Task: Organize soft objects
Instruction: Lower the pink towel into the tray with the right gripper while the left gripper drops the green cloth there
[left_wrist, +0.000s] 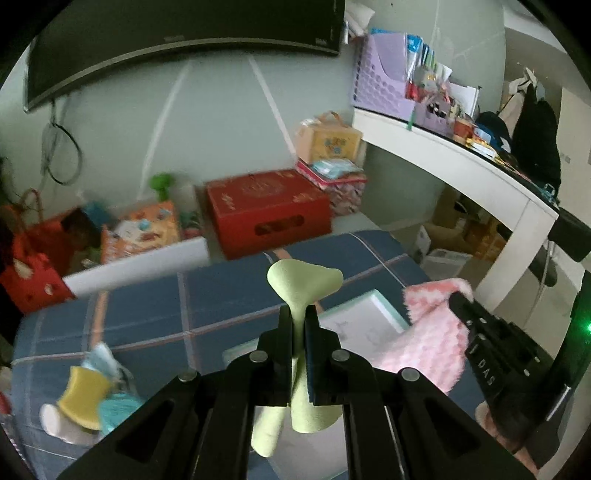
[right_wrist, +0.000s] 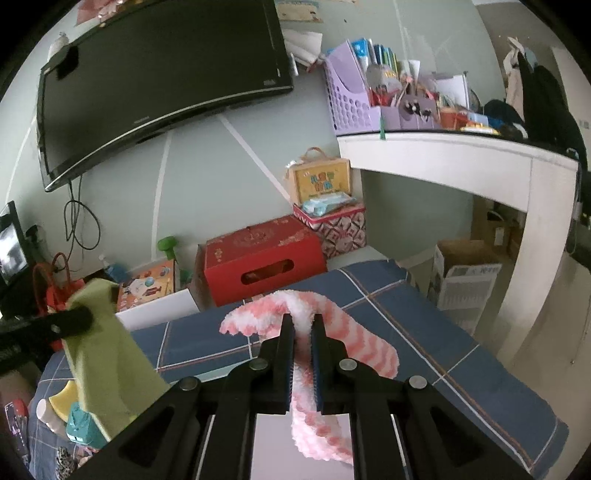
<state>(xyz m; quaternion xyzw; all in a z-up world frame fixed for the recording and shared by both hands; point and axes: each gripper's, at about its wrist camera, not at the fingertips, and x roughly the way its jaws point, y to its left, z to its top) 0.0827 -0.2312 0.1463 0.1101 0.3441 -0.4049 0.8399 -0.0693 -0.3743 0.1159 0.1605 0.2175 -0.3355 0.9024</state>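
Two claws clamp socks: left claw (left_wrist: 299, 325) on green sock (left_wrist: 301, 282), right claw (right_wrist: 303, 332) on pink sock (right_wrist: 306, 306).

Blue bed cover (left_wrist: 229, 295) with a grid of thin pale and orange lines, stretched flat over a bed that fills the lower half of both views. White tray or board with a pale green rim (left_wrist: 364, 314) lying on it, near the middle. At the left end, a small heap resting on the cover: a yellow soft piece (left_wrist: 83, 400), something teal (left_wrist: 114, 410) beside and partly under it, and a white piece (left_wrist: 55, 421) at the very edge. Same heap seen low left in the right wrist view, with a leopard-patterned bit (right_wrist: 66, 458) near it.
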